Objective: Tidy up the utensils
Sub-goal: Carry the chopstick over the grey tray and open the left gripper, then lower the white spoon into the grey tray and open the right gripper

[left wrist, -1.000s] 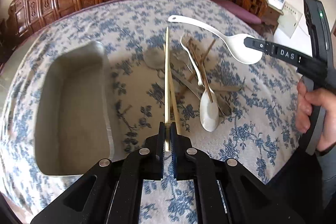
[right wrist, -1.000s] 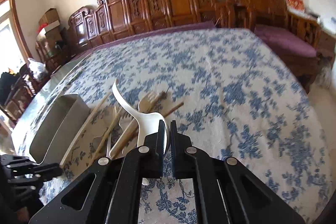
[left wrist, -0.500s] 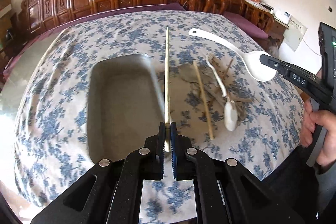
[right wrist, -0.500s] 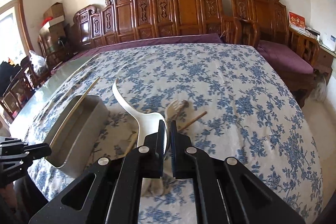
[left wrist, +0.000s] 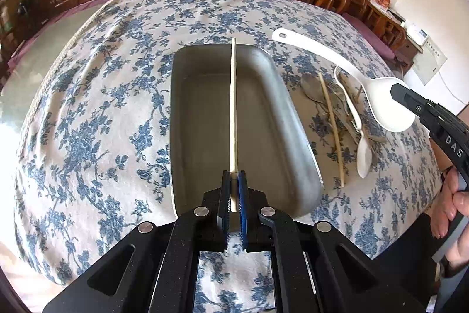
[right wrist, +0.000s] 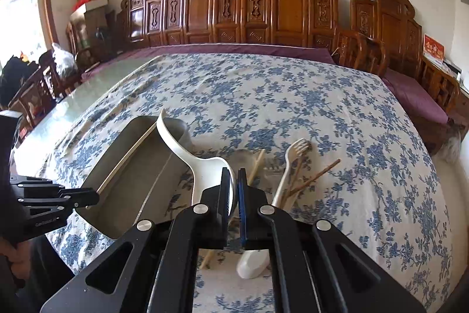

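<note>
Carrying two utensils toward the grey tray (left wrist: 263, 119) is the step in hand. A pale chopstick (left wrist: 233, 107) hangs lengthwise above the tray's middle, its near end pinched in the left gripper (left wrist: 233, 189), whose jaws are closed down to the stick's width. The white ladle (left wrist: 392, 104) is caught by the rim of its bowl in the right gripper (right wrist: 233, 189), jaws likewise nearly together on it; its handle reaches out over the tray's far right corner, seen from the left wrist, while the bowl hangs beyond the tray's right wall.

The tray sits on the flowered cloth of the surface, toward the near edge, and looks empty inside. Just right of it lies the remaining heap: a second chopstick (left wrist: 331, 131), a white spoon (left wrist: 363, 157), a pale fork (right wrist: 290, 163), a darker wooden stick (right wrist: 316, 175), and what may be metal spoons beneath, though the tangle is hard to read.

Next, as I judge it, the chopstick wants lowering until it lies along the tray floor, then a release. The ladle needs shifting further over the tray, with its long handle turned to run along the tray before the jaws part, lest it tip over the wall.
</note>
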A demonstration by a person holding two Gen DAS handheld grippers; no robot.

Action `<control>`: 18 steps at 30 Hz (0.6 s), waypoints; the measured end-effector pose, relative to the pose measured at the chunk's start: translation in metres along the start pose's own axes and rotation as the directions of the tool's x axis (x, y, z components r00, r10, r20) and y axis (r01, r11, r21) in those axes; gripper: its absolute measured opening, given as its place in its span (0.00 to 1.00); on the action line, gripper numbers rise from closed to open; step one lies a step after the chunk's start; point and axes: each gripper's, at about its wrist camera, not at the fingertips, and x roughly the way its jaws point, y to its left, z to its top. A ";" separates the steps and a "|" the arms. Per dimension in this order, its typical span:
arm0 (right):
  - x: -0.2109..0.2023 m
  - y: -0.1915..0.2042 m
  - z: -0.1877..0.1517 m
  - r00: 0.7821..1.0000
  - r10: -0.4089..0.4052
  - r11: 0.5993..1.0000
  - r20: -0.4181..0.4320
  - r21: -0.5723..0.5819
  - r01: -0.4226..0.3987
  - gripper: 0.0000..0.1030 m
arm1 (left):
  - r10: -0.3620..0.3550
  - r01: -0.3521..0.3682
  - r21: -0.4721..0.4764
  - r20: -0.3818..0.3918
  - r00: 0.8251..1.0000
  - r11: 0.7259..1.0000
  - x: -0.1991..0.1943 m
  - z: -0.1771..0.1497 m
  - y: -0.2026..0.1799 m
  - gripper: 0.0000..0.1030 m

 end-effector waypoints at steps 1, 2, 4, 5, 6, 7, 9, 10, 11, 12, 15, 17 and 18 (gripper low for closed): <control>0.002 0.004 0.001 1.000 0.001 1.000 -0.004 -0.003 -0.001 0.06 | 0.008 -0.008 0.000 -0.003 1.000 1.000 0.001 0.001 0.001 0.04; 0.003 0.008 0.001 1.000 0.001 1.000 -0.008 -0.003 -0.001 0.06 | 0.012 -0.012 -0.001 -0.005 1.000 1.000 0.002 0.001 0.003 0.04; 0.007 0.015 0.002 1.000 0.002 1.000 -0.019 -0.004 -0.002 0.06 | 0.013 -0.013 -0.006 -0.005 1.000 1.000 0.001 0.003 0.005 0.04; 0.008 0.018 0.003 1.000 0.003 1.000 -0.021 -0.006 -0.003 0.06 | 0.008 -0.008 -0.006 -0.004 1.000 1.000 -0.001 0.004 0.006 0.05; 0.009 0.024 0.005 1.000 0.002 1.000 -0.023 -0.011 -0.002 0.06 | 0.005 -0.005 -0.006 -0.002 1.000 1.000 -0.002 0.004 0.007 0.07; 0.010 0.028 0.006 1.000 0.003 1.000 -0.024 -0.015 -0.003 0.06 | 0.004 -0.004 -0.006 0.002 1.000 1.000 -0.004 0.005 0.009 0.11; 0.012 0.034 0.008 1.000 0.002 1.000 -0.025 -0.024 -0.002 0.06 | 0.008 -0.007 -0.001 0.021 1.000 1.000 -0.012 0.006 0.012 0.17; 0.013 0.039 0.010 1.000 0.001 0.999 -0.026 -0.032 -0.002 0.06 | 0.011 -0.011 0.004 0.033 0.999 1.000 -0.017 0.006 0.015 0.17; 0.014 0.043 0.010 1.000 0.001 0.999 -0.025 -0.037 -0.002 0.06 | 0.011 -0.012 0.009 0.040 0.999 1.000 -0.021 0.007 0.017 0.17; 0.015 0.047 0.011 1.000 -0.001 0.999 -0.025 -0.044 0.000 0.06 | 0.014 -0.015 0.014 0.048 0.999 1.000 -0.026 0.007 0.019 0.17; 0.020 0.055 0.012 0.999 -0.017 0.998 -0.032 -0.056 0.015 0.06 | 0.026 -0.027 0.017 0.064 0.998 0.999 -0.036 0.009 0.028 0.17; 0.026 0.061 0.013 0.998 -0.030 0.998 -0.047 -0.052 0.028 0.06 | 0.035 -0.036 0.020 0.075 0.997 0.999 -0.043 0.010 0.033 0.17; 0.028 0.064 0.013 0.998 -0.035 0.998 -0.054 -0.048 0.033 0.06 | 0.043 -0.045 0.024 0.086 0.995 0.999 -0.048 0.011 0.037 0.17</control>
